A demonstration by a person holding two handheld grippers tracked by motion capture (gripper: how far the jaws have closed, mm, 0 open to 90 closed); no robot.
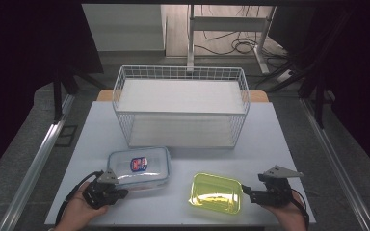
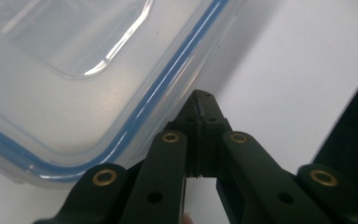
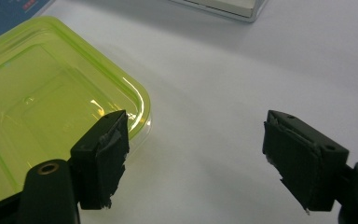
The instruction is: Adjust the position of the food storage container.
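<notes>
From the high view, both containers sit on the desk [image 1: 270, 130] in front of the wire basket [image 1: 181, 107], whose shelves carry nothing, so by the look of it you have yet to lift either one. The clear box with the blue-edged lid [image 1: 139, 167] lies at front left, its long axis running roughly left to right with a slight slant, lid up. The yellow-green container [image 1: 215, 192] lies at front right, also lengthwise across the desk, open side up. Your left gripper [image 1: 118, 191] is just at the near edge of the clear box; your right gripper [image 1: 247, 191] sits just beside the right end of the yellow-green one.

In the left gripper view, your fingers [image 2: 200, 116] are pressed together with nothing between them, the tips right against the rounded corner of the clear box [image 2: 74, 93], beside its blue seal. Whether they touch it, I cannot tell.

In the right gripper view, your fingers [image 3: 105, 154] are spread wide and hold nothing. The near corner of the yellow-green container [image 3: 42, 107] lies by the left finger, not between the two, so a grasp is still ahead of you.
</notes>
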